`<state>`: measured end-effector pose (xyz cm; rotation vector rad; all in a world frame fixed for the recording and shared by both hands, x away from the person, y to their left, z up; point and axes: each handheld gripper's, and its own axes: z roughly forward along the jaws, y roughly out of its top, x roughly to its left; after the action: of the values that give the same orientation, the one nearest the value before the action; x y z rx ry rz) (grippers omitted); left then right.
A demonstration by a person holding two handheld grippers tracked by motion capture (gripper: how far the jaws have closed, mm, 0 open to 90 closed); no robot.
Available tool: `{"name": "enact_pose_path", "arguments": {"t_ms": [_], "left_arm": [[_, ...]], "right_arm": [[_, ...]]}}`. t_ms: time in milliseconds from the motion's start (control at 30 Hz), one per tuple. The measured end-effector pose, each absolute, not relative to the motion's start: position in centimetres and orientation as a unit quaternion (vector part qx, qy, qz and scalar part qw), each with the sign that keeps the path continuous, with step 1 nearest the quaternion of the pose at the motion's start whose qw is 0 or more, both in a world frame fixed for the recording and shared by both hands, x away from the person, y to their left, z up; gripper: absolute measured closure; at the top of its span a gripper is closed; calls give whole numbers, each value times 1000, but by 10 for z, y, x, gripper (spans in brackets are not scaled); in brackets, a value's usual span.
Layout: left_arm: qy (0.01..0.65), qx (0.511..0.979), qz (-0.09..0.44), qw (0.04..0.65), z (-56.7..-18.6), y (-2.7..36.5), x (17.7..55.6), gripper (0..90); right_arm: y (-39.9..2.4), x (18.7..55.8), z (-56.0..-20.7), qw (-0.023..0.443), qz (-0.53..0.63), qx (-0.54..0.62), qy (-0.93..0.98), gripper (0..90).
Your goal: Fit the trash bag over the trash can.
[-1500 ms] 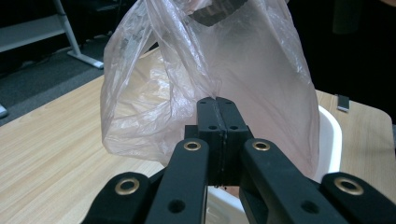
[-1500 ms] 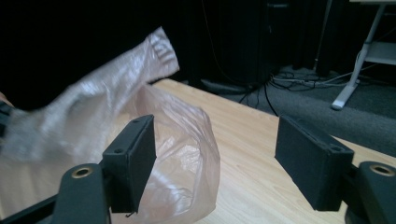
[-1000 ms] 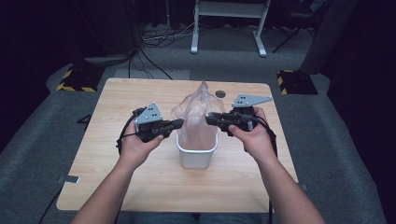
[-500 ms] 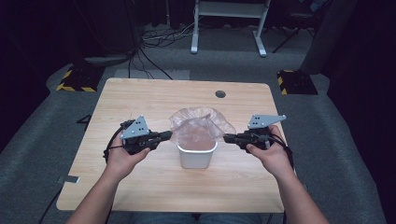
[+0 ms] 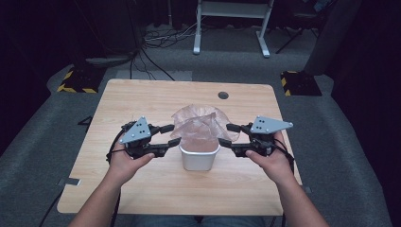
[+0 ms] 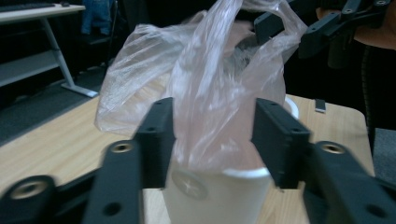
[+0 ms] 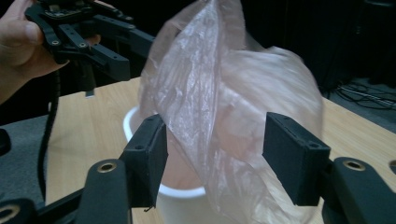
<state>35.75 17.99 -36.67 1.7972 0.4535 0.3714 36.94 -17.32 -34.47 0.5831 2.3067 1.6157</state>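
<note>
Blk grippers [image 5: 170,135], grey plates, cables.

A small white cup [image 5: 199,160] stood upright near the middle of the table, a bit toward the front edge. A thin, clear pink plastic bag [image 5: 198,124] sat inside it, puffed up and crinkly above the rim.

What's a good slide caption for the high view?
Open left gripper and right gripper flank a clear plastic bag lining a white bin.
</note>
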Motion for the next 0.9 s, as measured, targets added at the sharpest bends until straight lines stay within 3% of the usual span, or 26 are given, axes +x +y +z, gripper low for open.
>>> {"name": "enact_pose_path", "arguments": {"t_ms": [100,133,167,200,233,267,300,333,367,400,533,800,900], "left_arm": [[190,773,155,586,-363,176,359,441],[197,774,155,581,-362,173,361,481],[197,774,155,581,-362,173,361,533],[197,784,152,569,-362,172,363,648],[197,784,152,569,-362,172,363,731],[189,790,157,561,-363,173,361,819],[189,790,157,561,-363,173,361,857],[184,792,156,561,-364,173,358,890],[179,793,152,563,-365,174,356,890],[166,796,148,563,-368,176,351,898],[149,807,141,553,-375,179,347,891],[145,822,113,539,-391,184,346,859],[147,831,105,526,-398,184,346,792]], "right_arm": [[-167,371,-343,123,557,201,797,443],[-164,370,-343,122,558,196,797,497],[-162,369,-342,119,558,195,798,530],[-161,368,-342,117,559,190,799,595],[-161,368,-342,117,559,190,799,595],[-161,365,-342,114,558,183,801,695],[-161,365,-342,114,558,183,801,695],[-162,358,-342,112,553,165,809,793],[-162,358,-342,112,553,165,809,793],[-164,353,-342,106,549,152,815,852],[-164,343,-351,91,530,128,833,883],[-163,340,-373,65,497,120,857,874],[-160,340,-386,51,474,122,870,800]]}}
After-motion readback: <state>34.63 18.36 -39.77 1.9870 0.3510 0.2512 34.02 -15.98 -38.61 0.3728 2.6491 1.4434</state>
